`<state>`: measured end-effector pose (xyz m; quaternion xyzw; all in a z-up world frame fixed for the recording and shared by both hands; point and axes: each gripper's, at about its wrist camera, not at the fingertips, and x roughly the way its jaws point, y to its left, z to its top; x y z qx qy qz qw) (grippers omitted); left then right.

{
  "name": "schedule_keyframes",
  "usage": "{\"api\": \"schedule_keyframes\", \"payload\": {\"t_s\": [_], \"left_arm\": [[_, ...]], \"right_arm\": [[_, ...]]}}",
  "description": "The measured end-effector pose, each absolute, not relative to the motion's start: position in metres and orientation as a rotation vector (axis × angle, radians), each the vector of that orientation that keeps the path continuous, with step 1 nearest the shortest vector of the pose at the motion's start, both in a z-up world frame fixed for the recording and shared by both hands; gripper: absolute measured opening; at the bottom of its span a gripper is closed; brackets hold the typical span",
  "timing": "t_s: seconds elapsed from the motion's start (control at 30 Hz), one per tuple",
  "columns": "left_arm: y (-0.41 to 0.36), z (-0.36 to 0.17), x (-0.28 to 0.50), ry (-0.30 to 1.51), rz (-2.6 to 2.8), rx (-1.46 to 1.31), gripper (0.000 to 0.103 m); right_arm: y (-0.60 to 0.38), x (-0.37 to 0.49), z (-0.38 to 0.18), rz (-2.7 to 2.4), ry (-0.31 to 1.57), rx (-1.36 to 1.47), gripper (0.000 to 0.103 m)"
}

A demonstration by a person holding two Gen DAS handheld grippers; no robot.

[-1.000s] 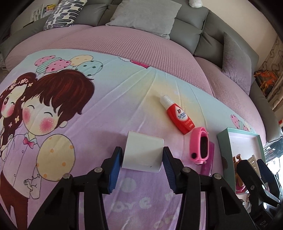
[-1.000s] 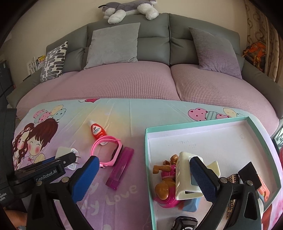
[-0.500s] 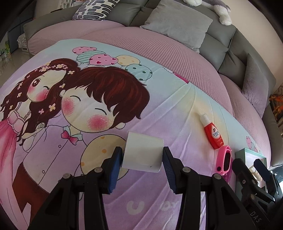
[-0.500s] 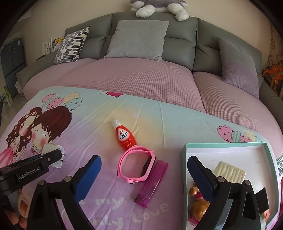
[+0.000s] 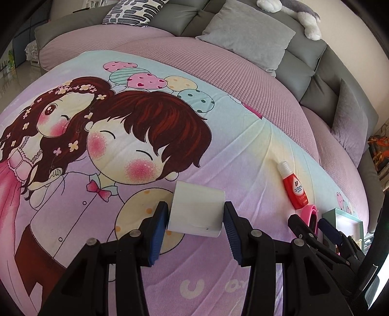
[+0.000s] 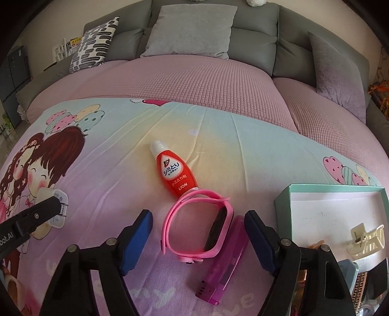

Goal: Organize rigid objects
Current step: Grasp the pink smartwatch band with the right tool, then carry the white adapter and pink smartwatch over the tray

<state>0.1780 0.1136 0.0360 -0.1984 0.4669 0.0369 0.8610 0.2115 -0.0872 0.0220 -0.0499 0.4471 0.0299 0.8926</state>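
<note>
Between the blue pads of the left gripper a white plug adapter is pinched; it could be twisted loose. Near the tray, the spread right gripper straddles a pink wristband.

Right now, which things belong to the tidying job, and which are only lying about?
Job: white plug in left gripper; red bottle; pink watch; purple lighter; teal tray; right gripper.
Lying about: grey cushion; patterned pillow; plush toy.
</note>
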Motion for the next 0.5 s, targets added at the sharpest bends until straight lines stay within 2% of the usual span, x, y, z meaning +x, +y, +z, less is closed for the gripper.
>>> {"api": "schedule_keyframes", "payload": {"t_s": [0.13,0.5], "left_arm": [[0.114,0.036,0.179,0.979,0.077,-0.418,0.048],[0.109,0.041,0.18,0.979,0.084,-0.397,0.048]], "right_arm": [[-0.087,0.213,0.024,0.056,0.928,-0.107,0.061],[-0.095,0.191,0.045,0.026,0.858,-0.07,0.056]]}}
